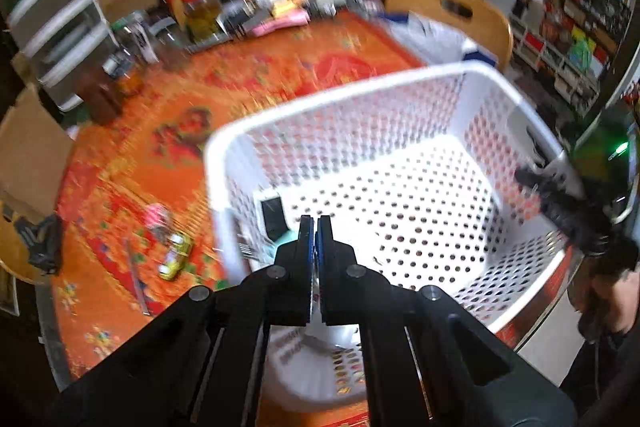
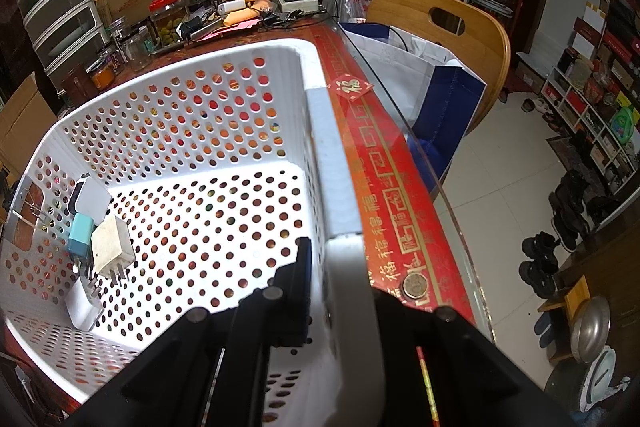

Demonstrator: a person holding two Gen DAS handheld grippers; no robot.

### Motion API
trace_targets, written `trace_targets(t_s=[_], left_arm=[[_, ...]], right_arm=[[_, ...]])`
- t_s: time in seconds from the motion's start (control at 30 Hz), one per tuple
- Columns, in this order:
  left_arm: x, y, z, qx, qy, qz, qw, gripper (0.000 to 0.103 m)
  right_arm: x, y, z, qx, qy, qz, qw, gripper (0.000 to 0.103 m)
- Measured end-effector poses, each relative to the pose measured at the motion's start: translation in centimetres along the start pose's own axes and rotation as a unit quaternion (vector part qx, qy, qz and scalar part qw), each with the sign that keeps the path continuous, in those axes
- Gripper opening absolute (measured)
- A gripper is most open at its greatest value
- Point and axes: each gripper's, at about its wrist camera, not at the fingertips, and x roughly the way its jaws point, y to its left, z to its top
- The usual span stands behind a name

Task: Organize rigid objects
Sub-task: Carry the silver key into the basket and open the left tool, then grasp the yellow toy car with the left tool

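Note:
A white perforated basket (image 1: pixel 360 95) stands on the red patterned tablecloth; it also shows in the right wrist view (image 2: pixel 332 155). Several plug chargers lie in its left corner: a cream one (image 2: pixel 112 243), a light blue one (image 2: pixel 81 231) and white ones (image 2: pixel 90 201). My left gripper (image 1: pixel 317 223) is shut and empty, above the basket's near left part. My right gripper (image 2: pixel 340 255) is shut on the basket's right rim; it shows at the right in the left wrist view (image 1: pixel 532 179). A small yellow toy (image 1: pixel 176 255) and a pink object (image 1: pixel 158 215) lie on the cloth left of the basket.
The table's back holds jars (image 2: pixel 166 19), boxes, a power strip (image 2: pixel 298 1) and bags. Plastic drawers (image 2: pixel 56 7) stand at back left. A wooden chair (image 2: pixel 452 35) with a white and blue bag stands right of the table's glass edge (image 2: pixel 436 183). A coin (image 2: pixel 416 285) lies near my right gripper.

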Motion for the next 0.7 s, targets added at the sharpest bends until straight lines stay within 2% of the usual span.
trace_targets(t_s=[0.13, 0.27, 0.4, 0.47, 0.53, 0.57, 0.6, 0.63, 0.7], left_arm=[[3.1, -0.7, 0.0, 0.007, 0.027, 0.006, 0.9996, 0.002], [4.5, -0.6, -0.3, 0.004, 0.042, 0.000, 0.9991, 0.002], [4.4, 0.0, -0.4, -0.004, 0.038, -0.034, 0.9987, 0.004], [3.6, 0.2, -0.3, -0.004, 0.028, -0.044, 0.9987, 0.013], [1.3, 0.8, 0.0, -0.006, -0.001, -0.042, 0.9991, 0.048], [-0.2, 1.4, 0.0, -0.008, -0.023, -0.036, 0.9991, 0.059], [-1.9, 2.3, -0.3, -0.011, -0.049, -0.027, 0.9984, 0.080], [-3.8, 3.4, -0.7, -0.015, -0.079, -0.014, 0.9967, 0.094], [-6.6, 5.9, -1.7, -0.027, -0.115, 0.009, 0.9930, 0.103]], right_arm=[[0.1, -0.1, -0.1, 0.001, -0.001, 0.003, 1.000, 0.008], [0.1, -0.2, 0.0, 0.003, -0.002, 0.006, 1.000, 0.008], [0.0, -0.2, 0.0, 0.003, -0.002, 0.007, 1.000, 0.008], [0.0, -0.2, 0.0, 0.003, -0.002, 0.007, 1.000, 0.008], [0.0, -0.2, -0.1, 0.002, -0.002, 0.006, 1.000, 0.008], [0.0, -0.2, -0.1, 0.002, -0.001, 0.006, 1.000, 0.008], [0.0, -0.2, -0.1, 0.002, -0.001, 0.006, 1.000, 0.008], [0.0, -0.1, -0.2, 0.001, -0.001, 0.006, 1.000, 0.008], [-0.1, -0.1, -0.3, 0.000, -0.001, 0.005, 1.000, 0.008]])
